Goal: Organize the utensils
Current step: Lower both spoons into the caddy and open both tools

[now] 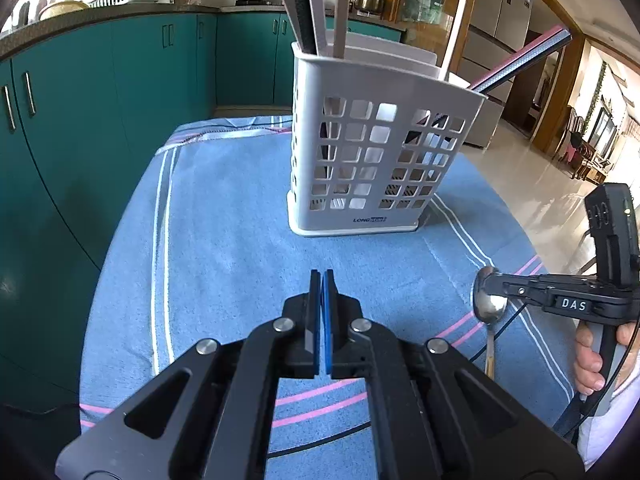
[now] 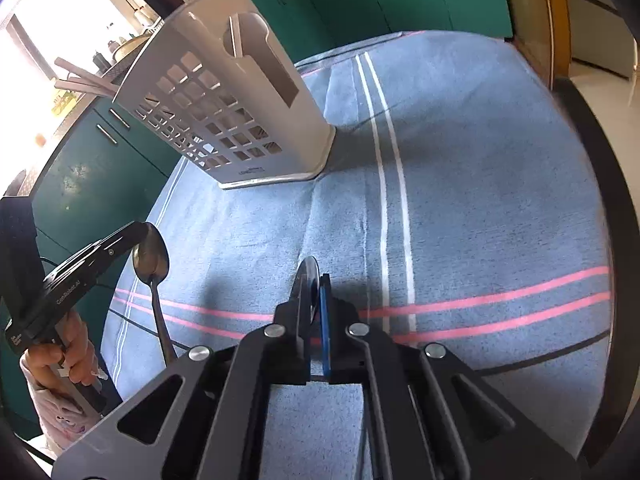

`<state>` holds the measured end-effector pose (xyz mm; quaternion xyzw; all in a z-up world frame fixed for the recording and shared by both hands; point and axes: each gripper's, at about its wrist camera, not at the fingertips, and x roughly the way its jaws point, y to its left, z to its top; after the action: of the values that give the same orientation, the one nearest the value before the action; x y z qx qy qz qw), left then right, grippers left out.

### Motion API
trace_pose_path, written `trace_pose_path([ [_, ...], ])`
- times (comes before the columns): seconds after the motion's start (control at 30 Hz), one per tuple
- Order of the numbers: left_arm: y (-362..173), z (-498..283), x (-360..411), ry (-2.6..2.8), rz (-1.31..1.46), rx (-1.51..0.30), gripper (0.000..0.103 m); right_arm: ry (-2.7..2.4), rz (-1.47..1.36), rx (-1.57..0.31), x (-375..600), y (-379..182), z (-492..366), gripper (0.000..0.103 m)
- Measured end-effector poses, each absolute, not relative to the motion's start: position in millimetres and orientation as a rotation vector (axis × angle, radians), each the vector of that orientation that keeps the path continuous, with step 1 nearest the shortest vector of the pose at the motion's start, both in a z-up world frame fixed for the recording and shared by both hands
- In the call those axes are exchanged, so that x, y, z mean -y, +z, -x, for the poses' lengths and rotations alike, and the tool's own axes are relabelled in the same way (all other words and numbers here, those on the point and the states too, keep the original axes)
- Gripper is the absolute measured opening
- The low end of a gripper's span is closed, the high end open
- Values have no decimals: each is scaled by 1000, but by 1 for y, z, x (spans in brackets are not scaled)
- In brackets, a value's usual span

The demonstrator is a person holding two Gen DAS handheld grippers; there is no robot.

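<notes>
Currently both grippers sit low over the tabletop (image 2: 592, 184), neither at the white utensil holder (image 1: 384, 160) yet.

Right gripper (image 2: 316, 280): jaws clamped on a spoon (image 1: 489, 304) at the bowl, handle trailing down toward the person's hand (image 1: 588, 360). Pinching the bowl leaves the handle free, probably so it can go into the holder handle-first.

Left gripper (image 1: 322, 276): jaws together; its own view shows nothing between the pads. The right wrist view, though, shows a second spoon (image 2: 151, 258) hanging from its tip by the bowl's end, so I judge it nipped there.

The holder stands upright, well apart from both spoons, with chopsticks (image 1: 342, 8) already leaning in its compartments.

Surface: blue towel-like cloth (image 1: 224, 240) with white and pink stripes over a dark-rimmed round top. Room: kitchen with teal cabinets (image 1: 100, 100) and a glossy pale floor (image 1: 532, 184).
</notes>
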<state>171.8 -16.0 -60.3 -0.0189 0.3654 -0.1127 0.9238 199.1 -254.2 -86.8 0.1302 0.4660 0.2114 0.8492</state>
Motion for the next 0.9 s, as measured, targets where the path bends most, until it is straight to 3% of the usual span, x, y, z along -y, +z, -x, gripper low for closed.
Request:
trace_pose_path([
  [0.43, -12, -149, 9, -154, 8, -582, 1, 258, -100, -701, 246, -5, -167, 3],
  [0.9, 122, -122, -10, 22, 8, -157, 1, 275, 12, -417, 205, 112, -157, 3],
])
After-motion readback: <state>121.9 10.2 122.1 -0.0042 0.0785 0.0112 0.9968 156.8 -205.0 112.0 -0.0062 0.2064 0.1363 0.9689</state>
